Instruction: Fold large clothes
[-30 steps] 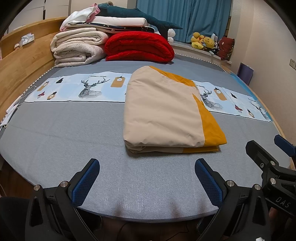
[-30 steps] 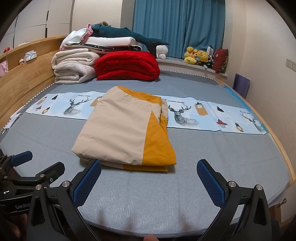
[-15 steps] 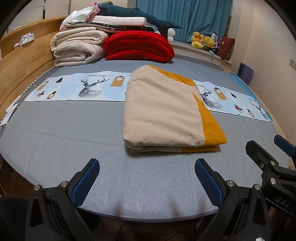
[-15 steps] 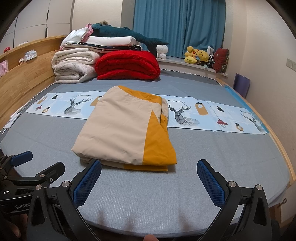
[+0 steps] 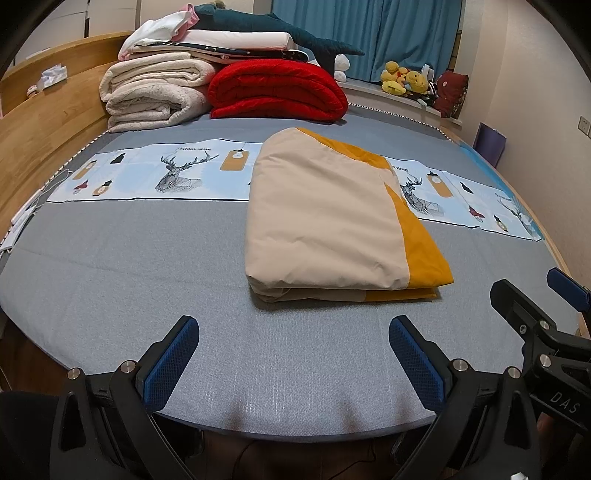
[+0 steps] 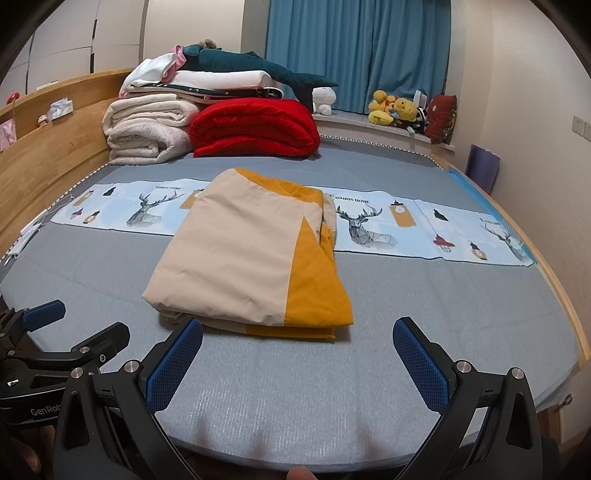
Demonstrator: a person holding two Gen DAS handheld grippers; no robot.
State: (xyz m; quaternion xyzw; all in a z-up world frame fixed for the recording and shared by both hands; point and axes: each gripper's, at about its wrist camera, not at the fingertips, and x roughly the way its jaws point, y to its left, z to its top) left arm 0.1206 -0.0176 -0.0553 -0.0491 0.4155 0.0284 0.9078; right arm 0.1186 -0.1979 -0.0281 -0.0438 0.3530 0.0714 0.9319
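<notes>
A folded garment [image 5: 325, 221] lies in the centre of the frame on a grey bed [image 5: 129, 273] with a fine woven texture. The garment is smooth, matte cloth folded into a thick rectangular bundle: cream over most of its top, with a mustard-yellow panel along its right side and far edge. Several layers show at its near edge. Its far end lies over a pale blue printed runner [image 5: 155, 173] crossing the bed, patterned with line-drawn deer, lanterns and small cats.

The left gripper [image 5: 293, 354] sits at the bottom of its frame, two black fingers with blue textured pads spread wide apart, holding nothing, near the garment's front edge but not touching it. The right gripper [image 6: 297, 354] is likewise spread wide and empty; in its view the left pad sits just in front of the garment's near corner. Each gripper appears at the edge of the other's view.

In the upper left of the frame, two rolled fluffy cream blankets [image 5: 155, 92] and one plump red quilt [image 5: 277, 90] are stacked against a wooden headboard [image 5: 40, 122], topped with folded white bedding and a dark teal plush shark [image 5: 280, 33]. Blue curtains [image 6: 354, 51] hang at the upper centre. A cluster of yellow soft toys [image 6: 393, 107] sits on the sill at upper right.
</notes>
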